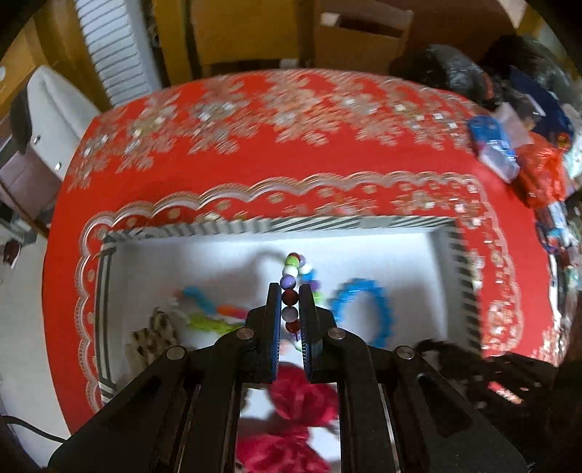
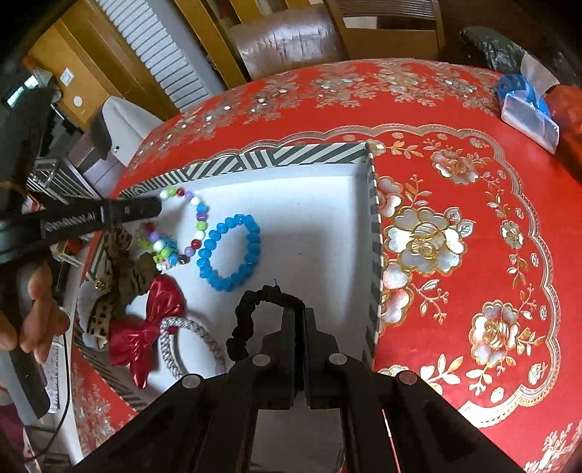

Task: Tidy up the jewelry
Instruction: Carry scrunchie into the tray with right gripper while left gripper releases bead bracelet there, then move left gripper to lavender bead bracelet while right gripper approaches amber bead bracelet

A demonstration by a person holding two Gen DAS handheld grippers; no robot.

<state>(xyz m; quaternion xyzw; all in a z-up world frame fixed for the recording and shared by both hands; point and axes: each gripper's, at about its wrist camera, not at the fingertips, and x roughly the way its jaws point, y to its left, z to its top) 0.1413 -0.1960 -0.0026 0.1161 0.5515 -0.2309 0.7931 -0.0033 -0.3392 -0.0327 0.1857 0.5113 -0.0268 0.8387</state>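
Note:
A shallow white box (image 1: 451,254) (image 2: 320,174) with a striped rim lies on the red tablecloth. My left gripper (image 1: 290,291) (image 2: 160,207) is shut on a multicoloured bead bracelet (image 1: 290,287) (image 2: 198,218), which hangs over the box's inside. My right gripper (image 2: 295,309) is shut on a black scrunchie (image 2: 254,309) above the box's near part. Inside the box lie a blue bead bracelet (image 1: 367,302) (image 2: 229,251), a red bow (image 1: 302,396) (image 2: 145,327), a leopard-print bow (image 1: 152,334) (image 2: 120,276), a silver hoop (image 2: 192,342) and small coloured bead pieces (image 1: 211,313) (image 2: 163,251).
The red floral tablecloth (image 2: 454,225) covers a round table. A blue and clear packet (image 1: 494,149) (image 2: 523,109) and a red bag (image 1: 542,174) sit at the far right. Wooden chairs (image 2: 385,29) stand behind the table. A person's hand (image 2: 32,309) holds the left gripper.

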